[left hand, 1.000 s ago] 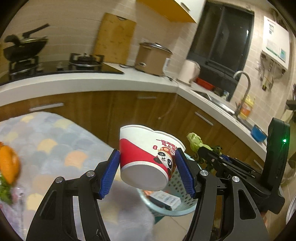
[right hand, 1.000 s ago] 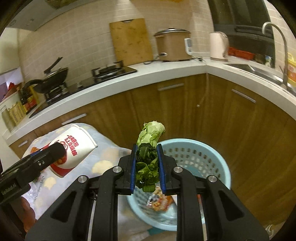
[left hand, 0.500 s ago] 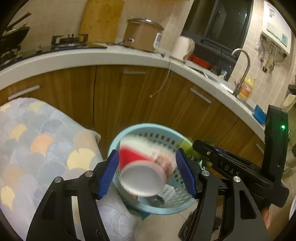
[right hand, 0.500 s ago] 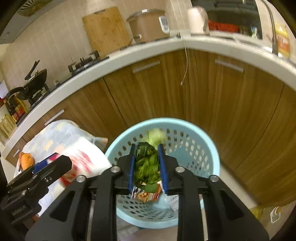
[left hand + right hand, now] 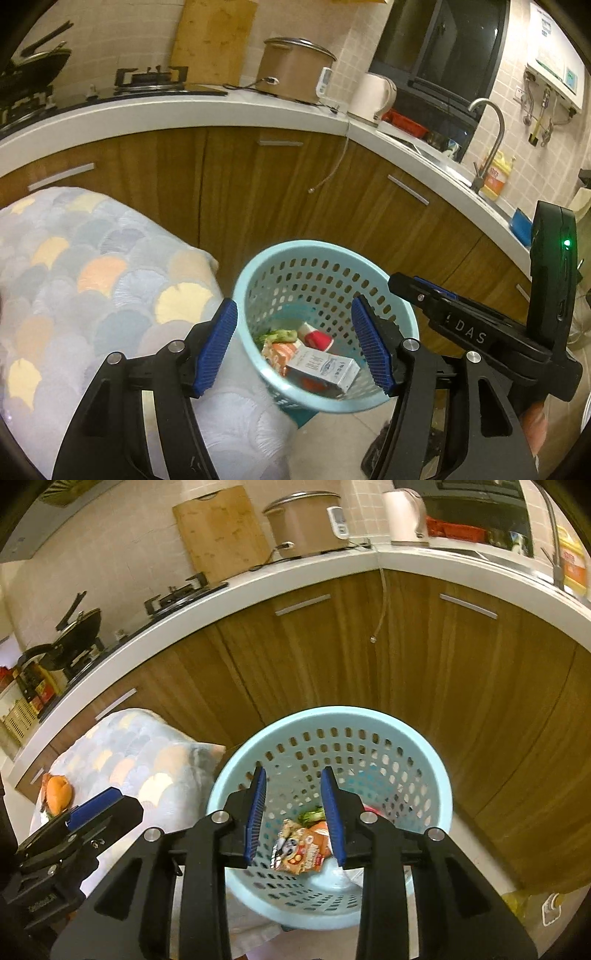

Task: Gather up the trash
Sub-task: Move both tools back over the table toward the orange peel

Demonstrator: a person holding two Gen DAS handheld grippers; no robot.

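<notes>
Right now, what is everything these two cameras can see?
Basket: one, light blue, on the floor by the cabinets.
Leafy greens: one bunch, green, in the basket.
Cup: one, red and white, in the basket.
Snack packet: one, orange, in the basket.
Carton: one, white, in the basket.
Cloth: one, pastel scale pattern, left of the basket.
Rice cooker: one, brown, on the counter.
Kettle: one, cream, on the counter.
Left claw: open, empty.
Right claw: opening, empty.

Warm dim light, strong fisheye bending.

A pale blue perforated basket (image 5: pixel 258 280) stands beside a scale-patterned grey, peach and yellow cloth (image 5: pixel 92 273).
</notes>
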